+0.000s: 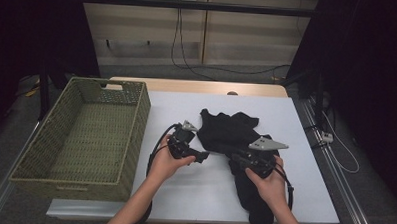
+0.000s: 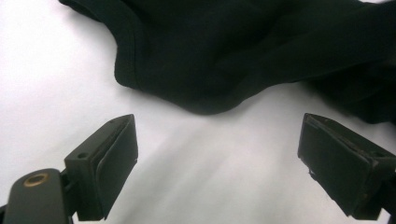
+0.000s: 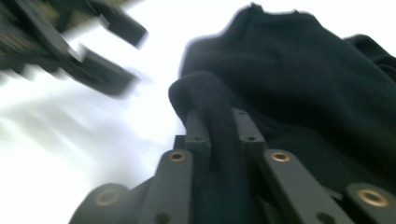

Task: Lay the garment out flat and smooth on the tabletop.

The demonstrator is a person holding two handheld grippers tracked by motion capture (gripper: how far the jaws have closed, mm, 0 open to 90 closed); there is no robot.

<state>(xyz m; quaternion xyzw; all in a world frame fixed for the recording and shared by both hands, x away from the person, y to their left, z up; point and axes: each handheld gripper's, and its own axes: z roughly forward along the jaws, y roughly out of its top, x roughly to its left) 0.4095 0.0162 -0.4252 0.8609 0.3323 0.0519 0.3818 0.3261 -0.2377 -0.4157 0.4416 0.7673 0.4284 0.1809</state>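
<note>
- We see a black garment (image 1: 230,135) lying crumpled on the white table (image 1: 305,146), roughly in the middle, with one part trailing down toward the near edge by the right hand (image 1: 271,187).
- In the left gripper view the garment (image 2: 243,56) spreads across the top, its hemmed edge curving over the bare table (image 2: 196,177) just ahead of the jaws.
- Our left gripper (image 1: 201,156) sits just left of the garment, held in the left hand (image 1: 167,161); its tips are close to the fabric's edge.
- Its jaws stand wide apart, with nothing between them; the pads (image 2: 116,163) do not touch the cloth.
- Our right gripper (image 1: 233,154) lies over the garment, pointing left toward the other gripper.
- In the right gripper view its jaws are drawn in narrow and pinch a raised fold of the garment (image 3: 219,135) between them; the fold bulges up above the tips.
- The same view shows the left gripper (image 3: 100,49), blurred, at upper left over the table (image 3: 70,154).
- A woven basket (image 1: 135,135) stands on the left of the table, just beside the left hand and well apart from the garment.
- Cables (image 1: 155,150) trail back from each gripper toward the person.
- Beyond the table we see a pale wall (image 1: 139,35) with a black cord hanging down.
</note>
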